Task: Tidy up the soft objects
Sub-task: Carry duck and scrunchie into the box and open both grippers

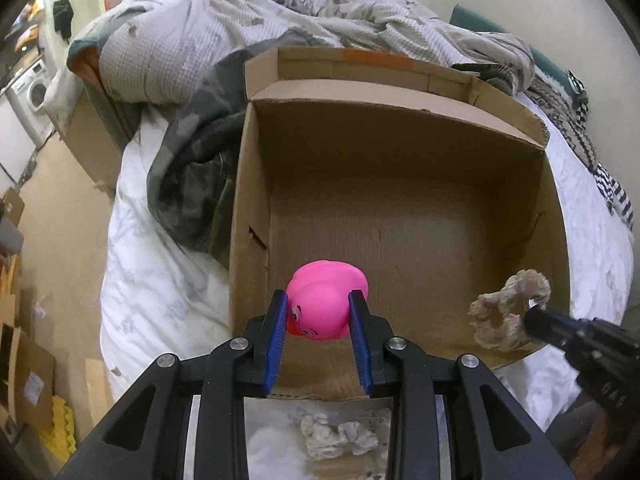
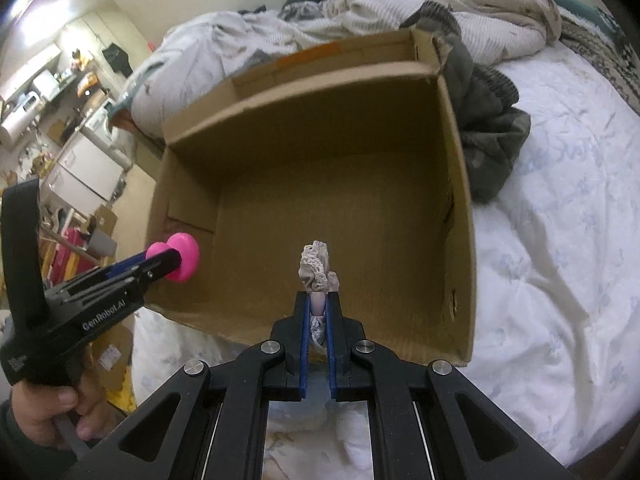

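An open cardboard box [image 1: 400,128] lies on the bed, its inside bare. My left gripper [image 1: 319,302] is shut on a pink rubber duck [image 1: 326,300] and holds it over the box's near left corner; it also shows in the right wrist view [image 2: 182,256]. My right gripper [image 2: 318,300] is shut on a beige knitted soft toy [image 2: 316,266] and holds it above the box's near edge. That toy shows in the left wrist view [image 1: 506,312] at the box's near right corner. Another beige soft toy [image 1: 340,438] lies on the bed under my left gripper.
The box [image 2: 320,128] sits on a white quilt [image 2: 560,260]. A dark camouflage garment [image 1: 192,184] and rumpled bedding [image 1: 280,28] lie against the box's far and left sides. The floor with cardboard pieces [image 1: 28,380] is left of the bed.
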The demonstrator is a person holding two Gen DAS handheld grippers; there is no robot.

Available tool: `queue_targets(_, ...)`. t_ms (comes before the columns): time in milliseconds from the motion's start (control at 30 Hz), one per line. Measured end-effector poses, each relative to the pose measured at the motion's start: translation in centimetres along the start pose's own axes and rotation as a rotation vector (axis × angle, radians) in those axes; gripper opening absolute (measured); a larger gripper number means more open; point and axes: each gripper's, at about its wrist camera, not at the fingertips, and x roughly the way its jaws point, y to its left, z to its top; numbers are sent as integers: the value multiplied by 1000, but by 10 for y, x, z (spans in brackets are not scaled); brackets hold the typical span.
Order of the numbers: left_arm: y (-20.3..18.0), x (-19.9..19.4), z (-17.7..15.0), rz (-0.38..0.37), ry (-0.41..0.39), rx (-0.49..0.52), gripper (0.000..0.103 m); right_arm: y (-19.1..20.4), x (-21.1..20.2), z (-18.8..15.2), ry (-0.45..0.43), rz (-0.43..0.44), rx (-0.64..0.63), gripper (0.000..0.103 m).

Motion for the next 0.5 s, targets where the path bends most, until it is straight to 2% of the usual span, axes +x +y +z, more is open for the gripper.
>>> queue_targets(233, -6, 2, -3, 7, 4, 26, 28, 2, 16, -4, 53, -34, -16, 8)
queue_targets(500, -9, 4, -3, -1, 11, 33, 28, 3, 16, -3, 55, -39, -23, 8)
